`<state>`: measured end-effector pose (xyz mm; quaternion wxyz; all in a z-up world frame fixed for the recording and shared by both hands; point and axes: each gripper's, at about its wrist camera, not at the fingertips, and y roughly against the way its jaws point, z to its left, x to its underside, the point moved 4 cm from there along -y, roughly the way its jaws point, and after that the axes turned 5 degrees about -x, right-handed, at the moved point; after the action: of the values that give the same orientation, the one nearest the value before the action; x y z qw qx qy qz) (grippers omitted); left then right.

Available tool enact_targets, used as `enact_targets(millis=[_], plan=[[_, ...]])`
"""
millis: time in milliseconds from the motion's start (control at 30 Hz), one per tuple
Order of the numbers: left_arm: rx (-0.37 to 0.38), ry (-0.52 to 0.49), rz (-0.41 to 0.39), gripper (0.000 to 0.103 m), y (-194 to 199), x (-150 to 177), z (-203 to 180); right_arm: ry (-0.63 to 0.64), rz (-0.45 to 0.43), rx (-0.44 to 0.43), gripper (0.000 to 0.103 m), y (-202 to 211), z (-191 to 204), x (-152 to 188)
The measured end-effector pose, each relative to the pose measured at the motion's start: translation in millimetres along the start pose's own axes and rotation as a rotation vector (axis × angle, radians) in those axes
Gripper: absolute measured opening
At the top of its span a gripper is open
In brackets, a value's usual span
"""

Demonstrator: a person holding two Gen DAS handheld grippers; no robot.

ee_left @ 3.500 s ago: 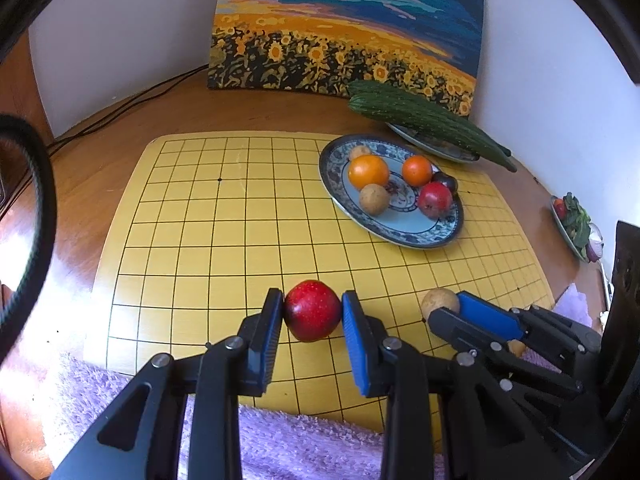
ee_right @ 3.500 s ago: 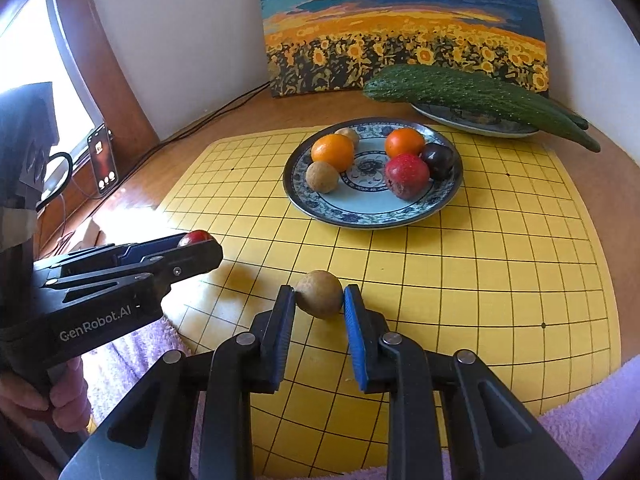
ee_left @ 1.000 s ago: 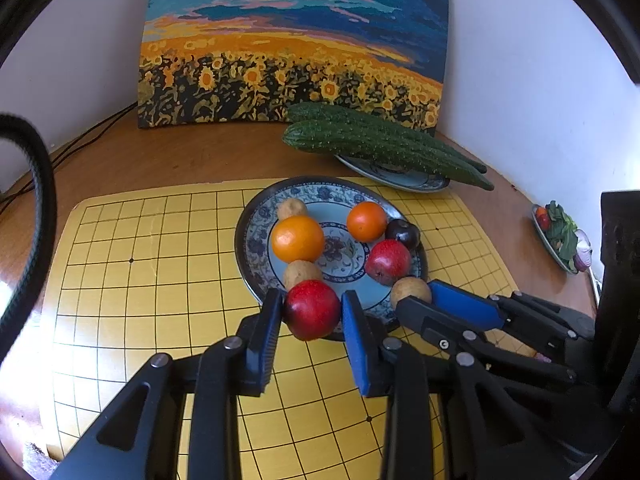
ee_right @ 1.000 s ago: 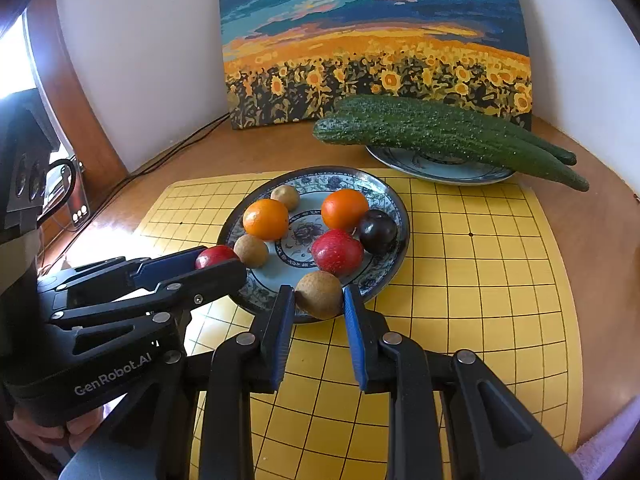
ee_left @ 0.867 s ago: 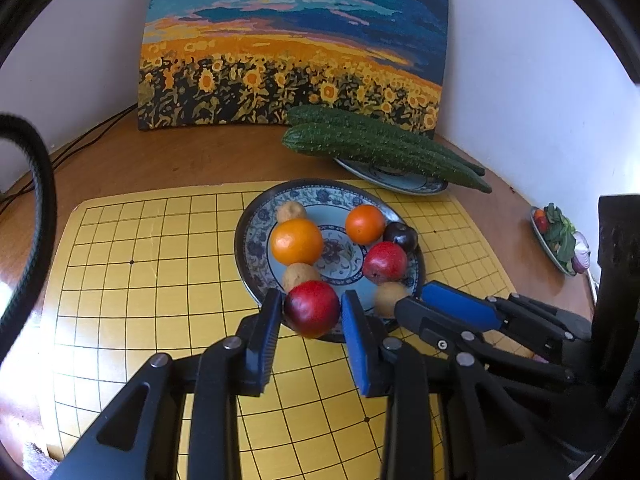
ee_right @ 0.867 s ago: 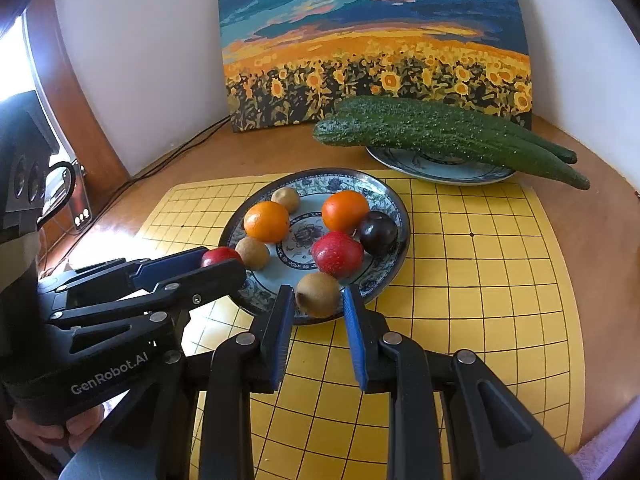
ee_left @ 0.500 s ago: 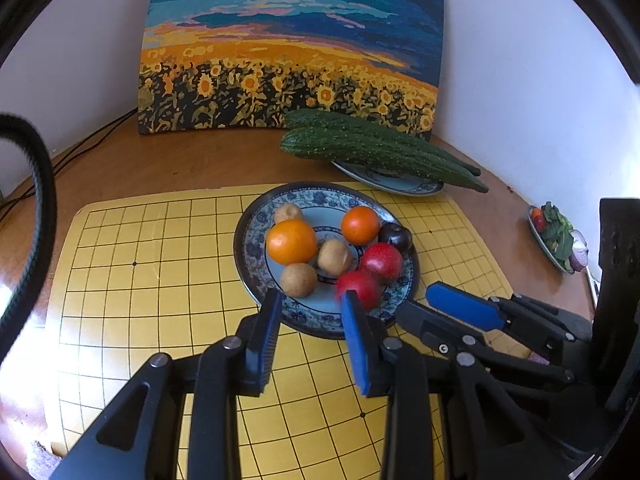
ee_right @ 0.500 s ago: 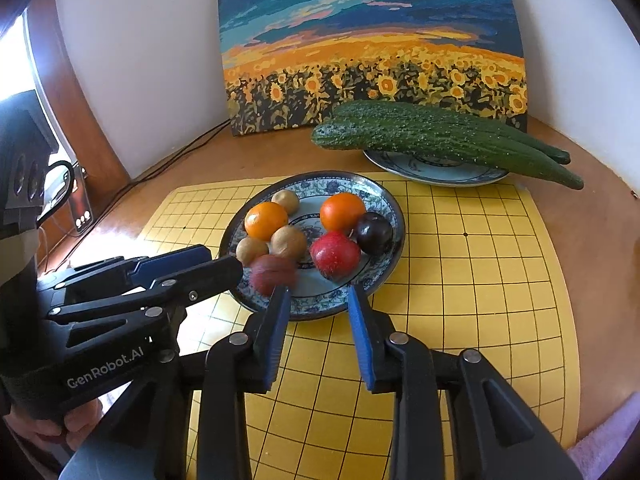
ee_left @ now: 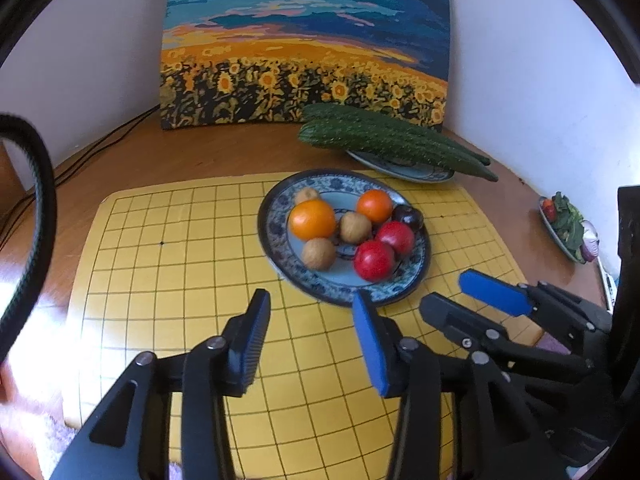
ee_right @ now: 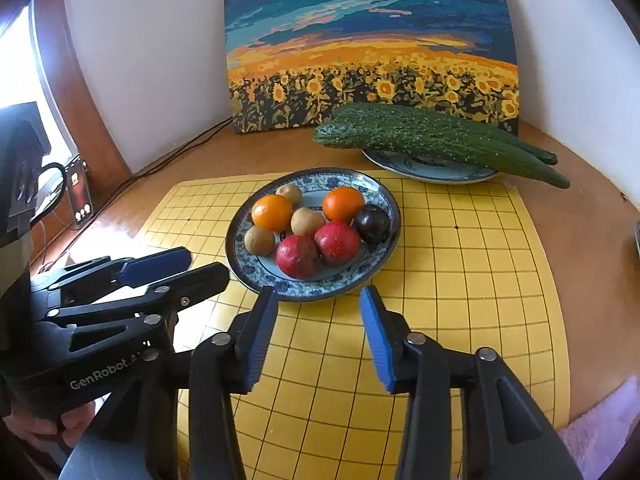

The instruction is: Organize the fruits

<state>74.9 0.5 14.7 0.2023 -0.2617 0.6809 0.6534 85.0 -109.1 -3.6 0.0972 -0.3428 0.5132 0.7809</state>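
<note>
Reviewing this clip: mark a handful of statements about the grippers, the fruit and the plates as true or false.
1. The left gripper holds a red fruit. False: it is open and empty.
2. The right gripper is open. True.
3. Two oranges lie on the blue-patterned plate. True.
4. The cucumbers share that plate with the fruit. False: they rest on a separate plate behind it.
5. A dark plum sits on the yellow grid mat. False: it is on the blue-patterned plate.
</note>
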Motion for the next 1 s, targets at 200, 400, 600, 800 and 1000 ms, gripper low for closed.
enact_targets(millis=[200, 400, 600, 800, 1000], plan=[[-0.031, 0.014, 0.007, 0.055, 3.8, 10.7, 1.7, -0.004, 0.009, 0.029, 0.053, 2.5, -1.8, 10.1], [-0.052, 0.035, 0.034, 0.056, -2.4, 22.6, 3.1, 0.003, 0.018, 0.055, 0.055, 0.5, -2.3, 18.2], [-0.068, 0.039, 0.062, 0.056, -10.5, 28.1, 3.5, -0.001, 0.034, 0.081, 0.057, -6.6, -6.8, 23.6], [-0.068, 0.044, 0.073, 0.057, -14.1, 30.5, 3.1, -0.009, 0.041, 0.098, 0.057, -9.1, -10.8, 26.6], [-0.069, 0.042, 0.071, 0.057, -14.1, 31.4, 3.5, -0.015, 0.045, 0.097, 0.058, -11.1, -12.2, 28.5]])
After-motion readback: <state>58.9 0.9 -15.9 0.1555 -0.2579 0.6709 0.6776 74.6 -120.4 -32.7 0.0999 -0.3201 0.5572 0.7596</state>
